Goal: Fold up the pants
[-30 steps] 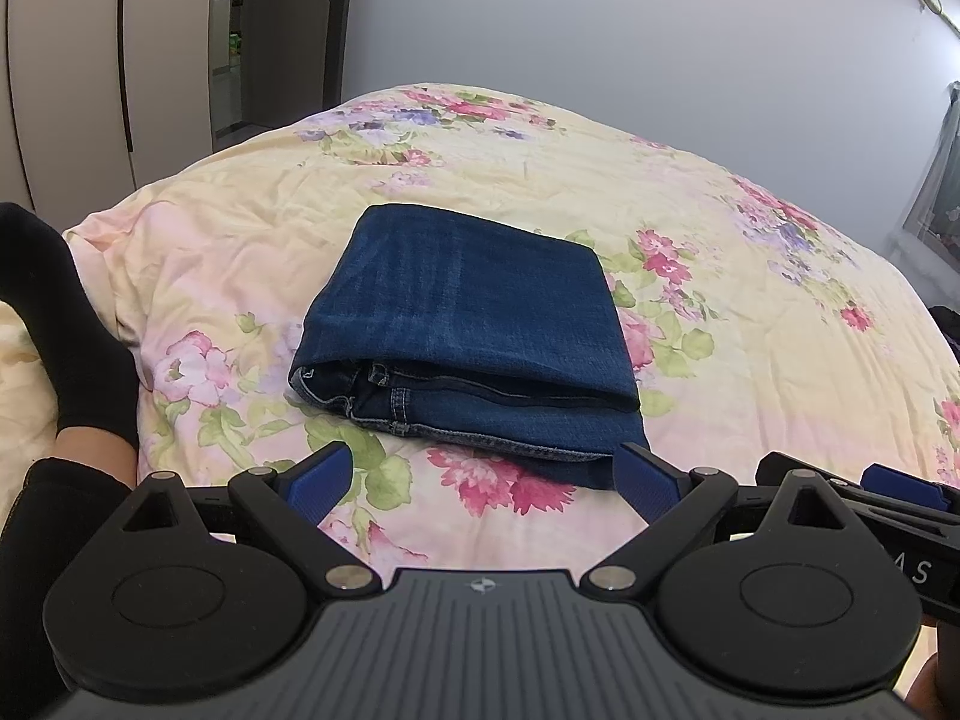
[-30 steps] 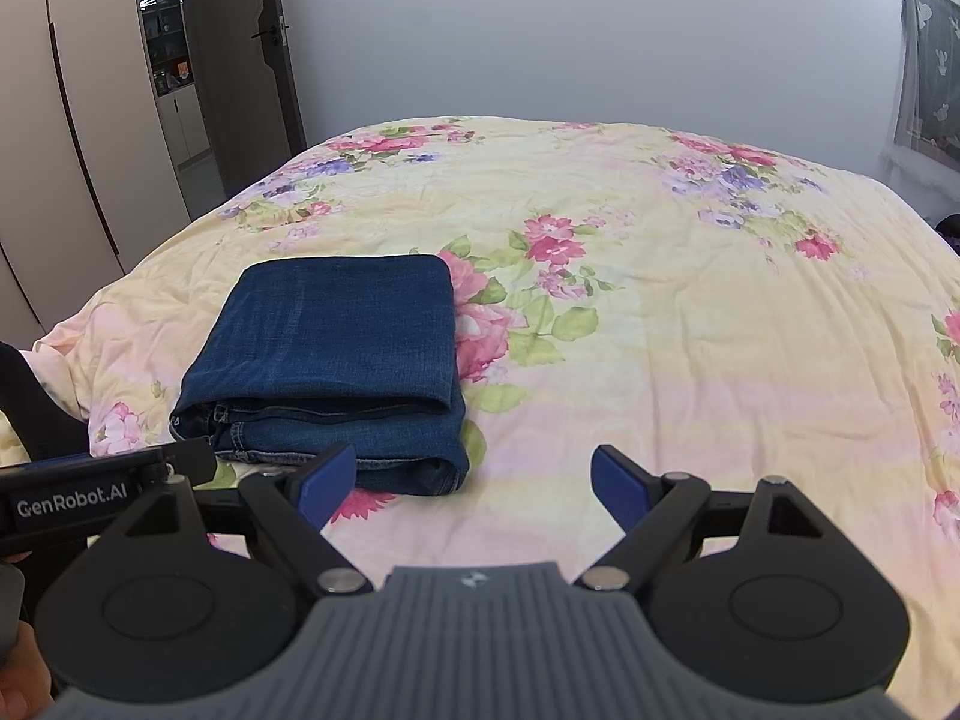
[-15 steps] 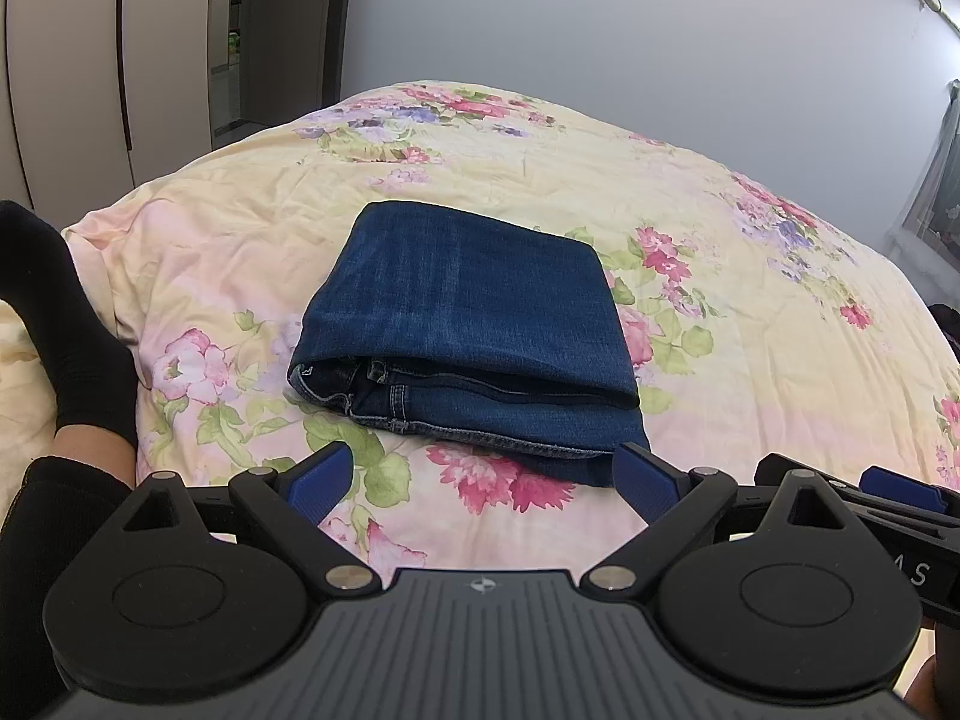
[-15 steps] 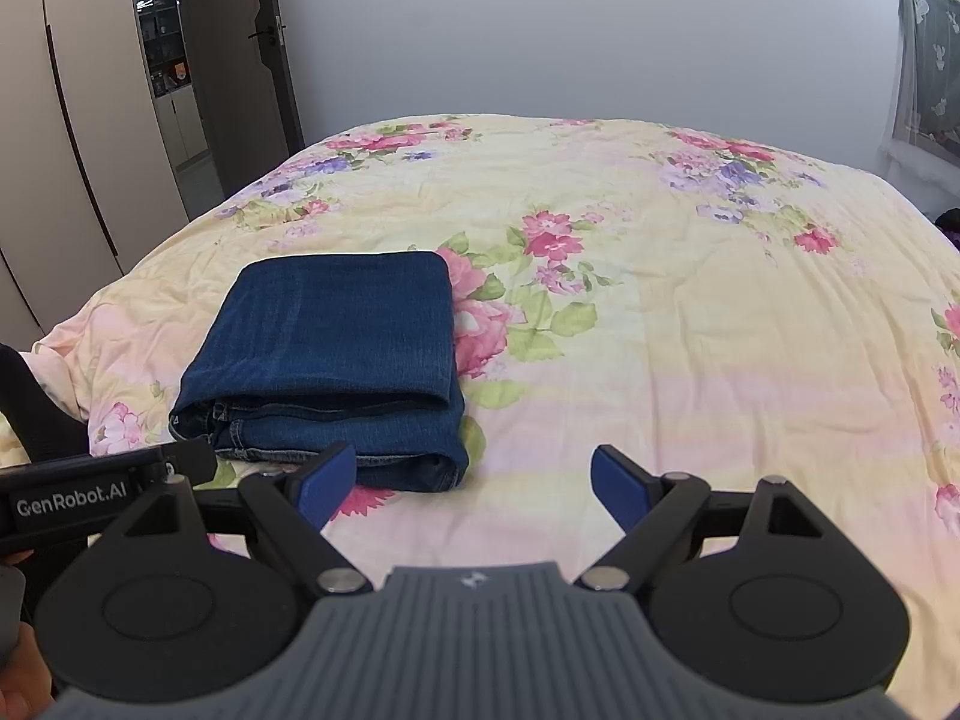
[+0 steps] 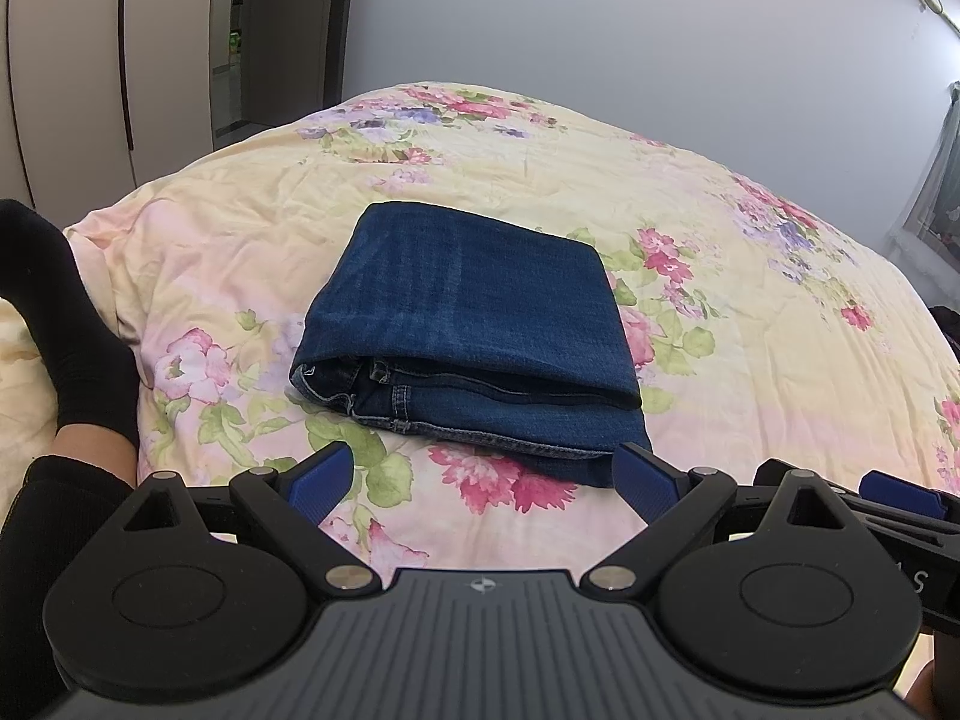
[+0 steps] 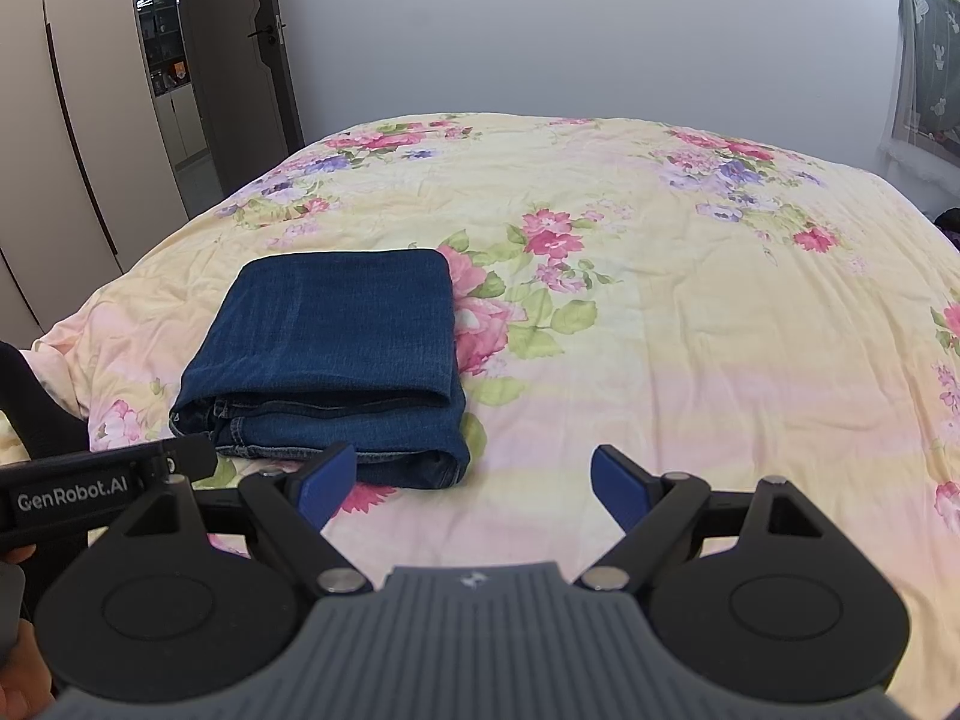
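Lying folded into a thick rectangle on the floral bed [image 5: 750, 360], the pants [image 5: 474, 324] sit at 12 o'clock from the left gripper [image 5: 486, 477] and at 11 o'clock from the right gripper [image 6: 474, 480]. Both grippers hover just short of the near edge, jaws spread wide and holding nothing.

One folded pair of jeans [image 5: 474, 312], one floral bedspread [image 5: 750, 324], two claws (both gaping).
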Available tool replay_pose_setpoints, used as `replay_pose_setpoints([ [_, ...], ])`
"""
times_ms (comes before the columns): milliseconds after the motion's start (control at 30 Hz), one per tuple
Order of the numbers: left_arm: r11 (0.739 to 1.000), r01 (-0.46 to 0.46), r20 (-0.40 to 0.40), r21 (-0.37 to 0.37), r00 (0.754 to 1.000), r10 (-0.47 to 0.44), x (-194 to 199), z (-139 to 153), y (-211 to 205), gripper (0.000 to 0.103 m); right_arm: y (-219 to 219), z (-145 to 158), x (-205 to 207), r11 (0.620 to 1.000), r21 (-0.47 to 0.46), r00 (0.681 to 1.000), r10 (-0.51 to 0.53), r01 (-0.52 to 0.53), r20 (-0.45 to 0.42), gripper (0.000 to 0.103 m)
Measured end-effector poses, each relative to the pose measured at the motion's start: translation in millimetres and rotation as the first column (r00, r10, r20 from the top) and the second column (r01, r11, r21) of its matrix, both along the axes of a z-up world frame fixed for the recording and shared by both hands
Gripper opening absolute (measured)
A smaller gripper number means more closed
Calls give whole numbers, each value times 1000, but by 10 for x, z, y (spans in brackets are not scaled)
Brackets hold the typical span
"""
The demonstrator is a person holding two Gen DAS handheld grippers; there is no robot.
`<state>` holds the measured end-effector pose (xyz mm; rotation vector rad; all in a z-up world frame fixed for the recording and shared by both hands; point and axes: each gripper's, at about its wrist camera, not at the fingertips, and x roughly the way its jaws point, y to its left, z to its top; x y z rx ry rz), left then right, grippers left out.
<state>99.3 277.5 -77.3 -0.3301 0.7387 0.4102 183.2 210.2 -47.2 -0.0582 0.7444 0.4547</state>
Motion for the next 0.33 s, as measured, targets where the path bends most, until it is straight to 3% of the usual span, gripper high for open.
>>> replay_pose_setpoints([
  [333,1000,3,2,3,1000,-3,0,-7,0,103,3,-5,-4,1000,0,1000,0,0,-1,82],
])
